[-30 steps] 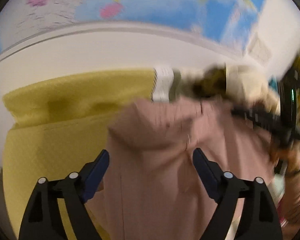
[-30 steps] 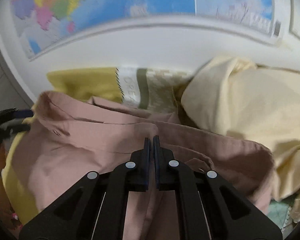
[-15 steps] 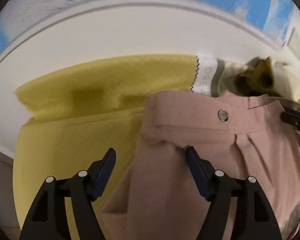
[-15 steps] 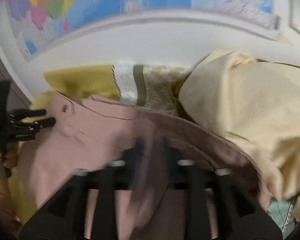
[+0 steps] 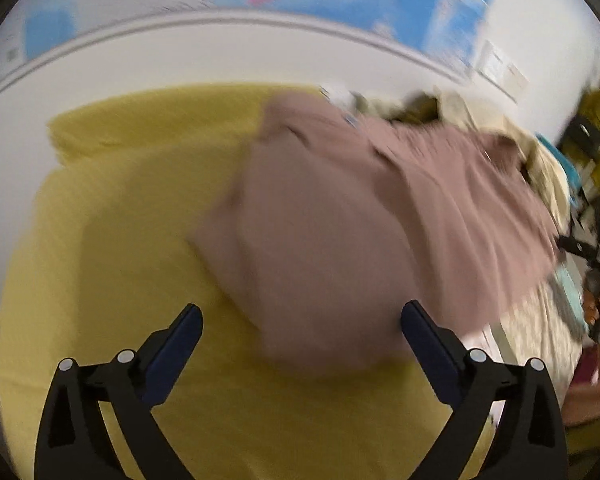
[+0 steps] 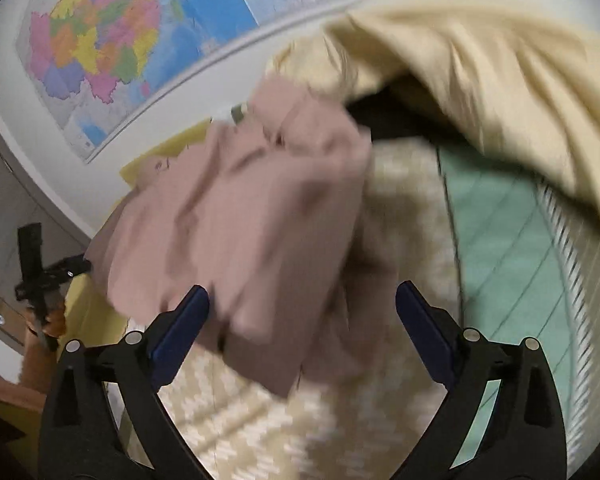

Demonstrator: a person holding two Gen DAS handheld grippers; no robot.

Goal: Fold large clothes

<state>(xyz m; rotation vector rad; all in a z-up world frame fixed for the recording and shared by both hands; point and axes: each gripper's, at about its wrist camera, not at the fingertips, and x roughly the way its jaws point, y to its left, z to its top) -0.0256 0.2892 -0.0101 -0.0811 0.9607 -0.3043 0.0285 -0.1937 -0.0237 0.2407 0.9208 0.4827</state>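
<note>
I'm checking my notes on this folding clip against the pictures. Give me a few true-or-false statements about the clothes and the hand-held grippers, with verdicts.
1. The pink garment lies partly on the yellow sheet. True.
2. The right hand-held gripper is clamped on the pink garment. False: its jaws are opening, wide apart, pads clear of the cloth between them.
3. A map hangs on the wall. True.
4. The cream garment lies under the pink one. False: it is heaped beside it, to the right.
5. The left hand-held gripper holds the yellow sheet. False: its jaws are opening and grip nothing.
</note>
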